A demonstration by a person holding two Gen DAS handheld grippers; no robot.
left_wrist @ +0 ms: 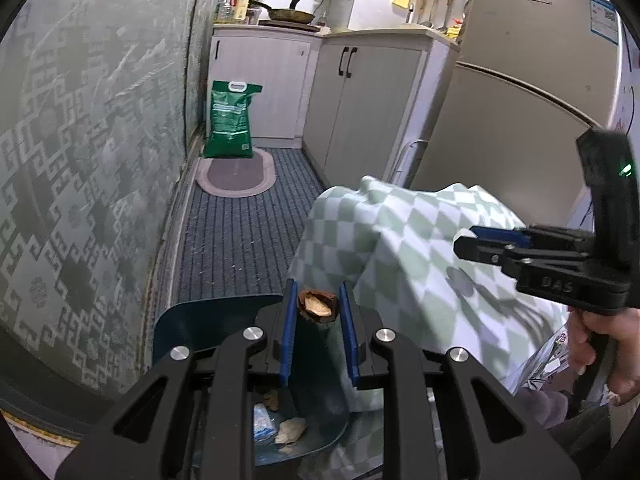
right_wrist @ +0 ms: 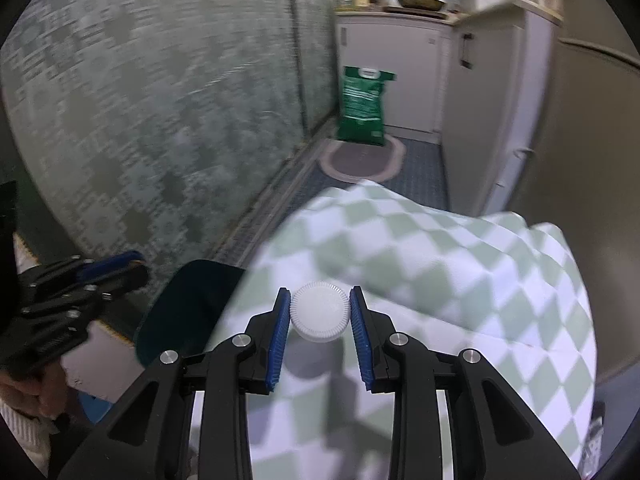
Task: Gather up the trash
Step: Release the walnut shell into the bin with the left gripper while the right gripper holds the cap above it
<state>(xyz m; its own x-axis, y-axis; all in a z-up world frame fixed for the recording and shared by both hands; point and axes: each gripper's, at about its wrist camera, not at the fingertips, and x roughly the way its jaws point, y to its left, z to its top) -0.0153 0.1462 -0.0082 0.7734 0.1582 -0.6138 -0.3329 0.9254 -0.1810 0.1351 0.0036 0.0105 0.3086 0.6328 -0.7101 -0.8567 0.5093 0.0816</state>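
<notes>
Left tongs (left_wrist: 318,312) pinch a brown shell (left_wrist: 317,306) above the dustpan (left_wrist: 192,320); right tongs (right_wrist: 320,314) pinch a white cap (right_wrist: 320,315) over the checked cloth (right_wrist: 460,264).

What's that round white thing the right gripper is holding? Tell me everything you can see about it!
It is a round white cap, probably plastic, with fine ridges all around its edge and a flat, slightly grainy top. The right gripper has its jaws shut on it, one blue ribbed pad pressing each side. The flat top faces the camera. Whatever is under it is hidden, so I cannot tell if a bottle is attached. Behind it lies a green-and-white checked cloth, where the cap's shadow falls.
</notes>
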